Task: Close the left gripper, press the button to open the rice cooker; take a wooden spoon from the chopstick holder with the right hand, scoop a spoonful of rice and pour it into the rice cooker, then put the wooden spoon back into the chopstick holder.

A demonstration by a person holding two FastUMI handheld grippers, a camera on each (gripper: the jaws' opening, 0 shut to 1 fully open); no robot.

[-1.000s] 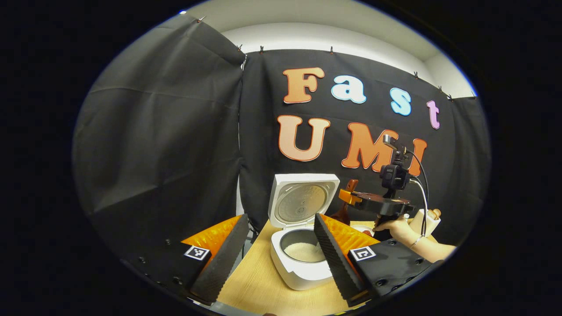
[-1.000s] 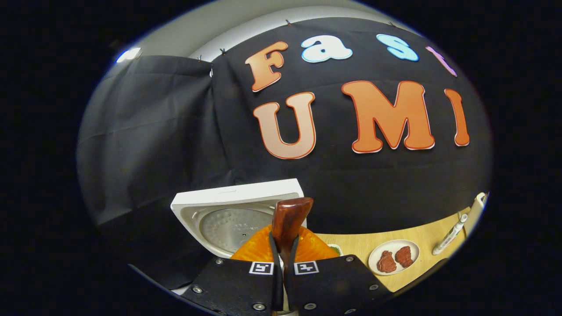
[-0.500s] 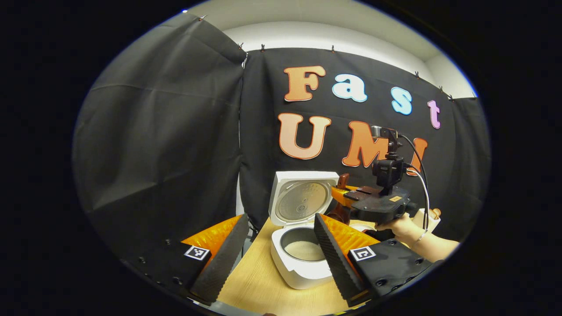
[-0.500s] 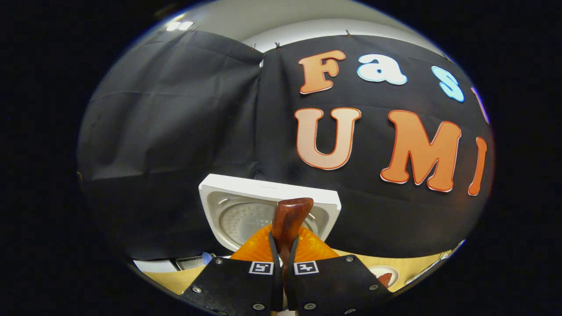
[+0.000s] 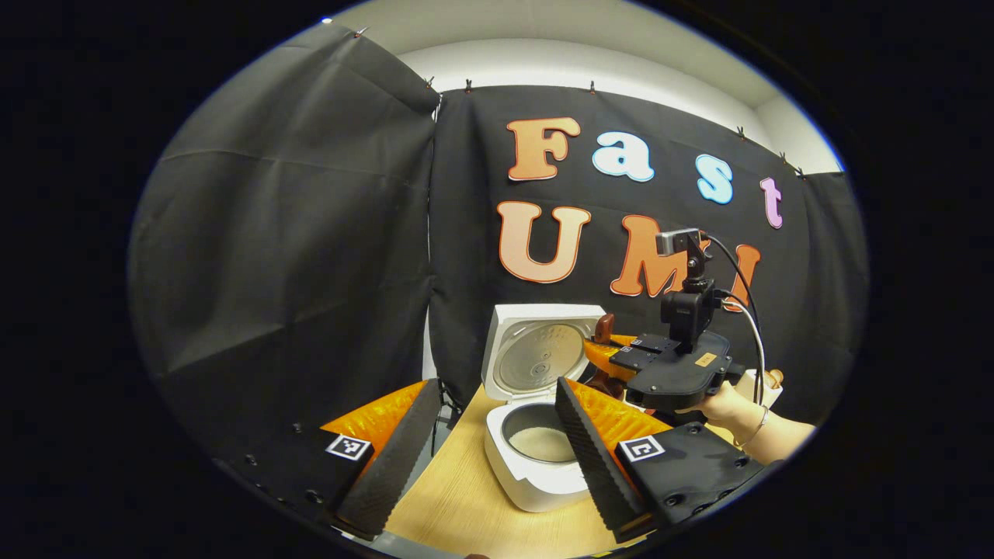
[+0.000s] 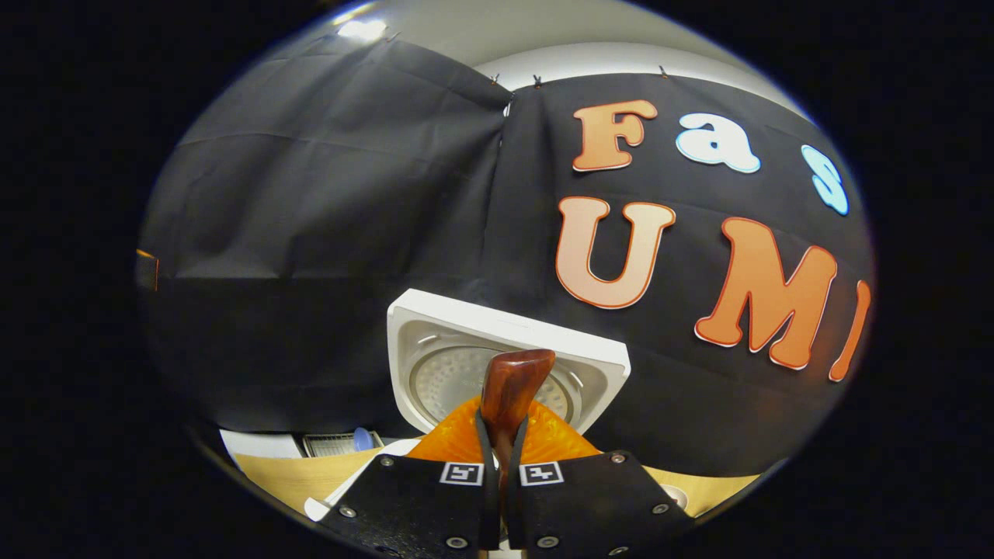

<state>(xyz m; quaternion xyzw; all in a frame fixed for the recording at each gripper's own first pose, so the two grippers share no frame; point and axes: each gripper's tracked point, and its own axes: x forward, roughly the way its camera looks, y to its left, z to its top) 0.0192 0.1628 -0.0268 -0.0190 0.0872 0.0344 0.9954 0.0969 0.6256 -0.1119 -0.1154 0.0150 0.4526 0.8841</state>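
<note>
The white rice cooker stands on the wooden table with its lid raised; white rice lies in the pot. My left gripper is open in front of the cooker, nothing between its fingers. My right gripper is shut on the brown wooden spoon, whose handle end sticks up past the fingers. In the left gripper view the right gripper, held by a hand, hovers beside the lid, right of the pot. In the right gripper view the lid stands just behind the spoon.
A white chopstick holder stands at the back right behind the hand. A plate edge and a strip of table show low in the right gripper view. Black cloth walls close in the back and left.
The right gripper has swung left toward the cooker's lid with the spoon still held, then dropped a little and levelled. The left gripper has barely moved and stays open.
</note>
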